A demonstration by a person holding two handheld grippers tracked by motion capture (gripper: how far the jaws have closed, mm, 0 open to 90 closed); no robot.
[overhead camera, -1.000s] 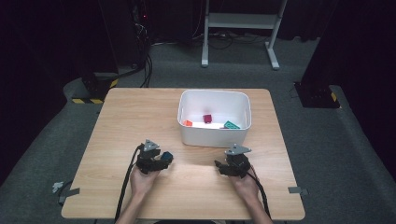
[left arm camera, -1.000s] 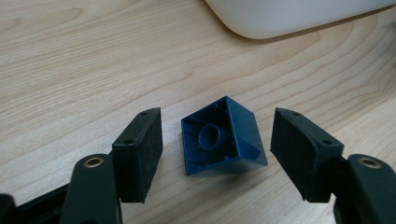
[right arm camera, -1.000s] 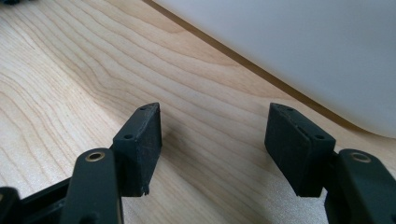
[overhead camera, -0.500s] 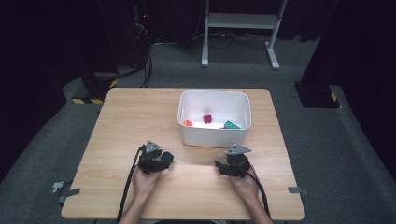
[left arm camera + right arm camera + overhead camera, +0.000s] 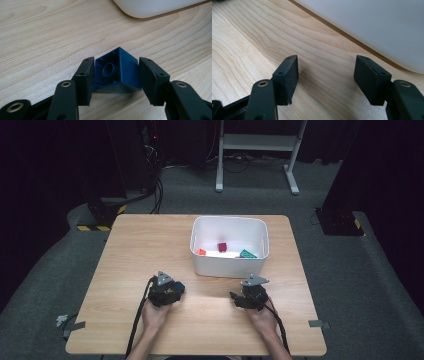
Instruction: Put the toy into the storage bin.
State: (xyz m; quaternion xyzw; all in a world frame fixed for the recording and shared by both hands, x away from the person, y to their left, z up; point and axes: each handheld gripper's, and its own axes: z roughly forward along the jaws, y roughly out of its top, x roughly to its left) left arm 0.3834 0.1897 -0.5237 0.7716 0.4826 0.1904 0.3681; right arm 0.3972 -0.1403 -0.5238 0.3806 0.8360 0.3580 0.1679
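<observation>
A dark blue brick (image 5: 117,72) lies tipped on the wooden table (image 5: 150,245), its hollow underside facing the camera in the left gripper view. My left gripper (image 5: 116,60) has just been closing its jaws around it, and both pads now touch the brick's sides. In the high view this gripper (image 5: 176,288) sits left of centre near the table's front, held by a hand. My right gripper (image 5: 236,298) rests to the right, in front of the white bin (image 5: 227,266). In its own view the right gripper (image 5: 327,58) stands open over bare wood.
The white bin (image 5: 155,7) stands just beyond both grippers; its wall (image 5: 374,25) is close ahead of the right one. Inside lie a red brick (image 5: 222,246), an orange one (image 5: 200,252) and a green one (image 5: 247,254). Cables trail back from both grippers.
</observation>
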